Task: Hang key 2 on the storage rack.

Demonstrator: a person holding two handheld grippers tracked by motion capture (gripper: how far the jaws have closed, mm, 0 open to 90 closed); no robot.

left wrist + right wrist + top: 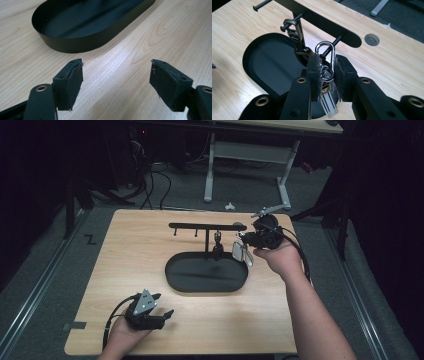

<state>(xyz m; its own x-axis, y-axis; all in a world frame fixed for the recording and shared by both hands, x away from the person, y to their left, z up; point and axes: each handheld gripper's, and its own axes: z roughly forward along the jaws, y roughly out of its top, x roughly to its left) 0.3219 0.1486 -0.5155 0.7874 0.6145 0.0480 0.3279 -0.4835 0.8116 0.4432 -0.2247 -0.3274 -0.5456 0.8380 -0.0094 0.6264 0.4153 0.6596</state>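
The right hand-held gripper is clenched on a silver carabiner with a striped clear tag hanging below it. The carabiner's top loop sits at the tip of the rack's end peg; whether it is hooked over the peg or just in front of it I cannot tell. In the high view the same gripper holds the carabiner at the right end of the black rack, above the right rim of the oval black tray.

Just beside it, the next peg carries another keyring clip that hangs down along the rack's post, close to the held carabiner. A further peg is bare. A round grey cap is set in the tabletop behind the rack.

The left hand-held gripper is released, its jaws wide apart over bare wood, with the tray near ahead of it. In the high view it rests low at the front left of the tabletop, well apart from the rack.
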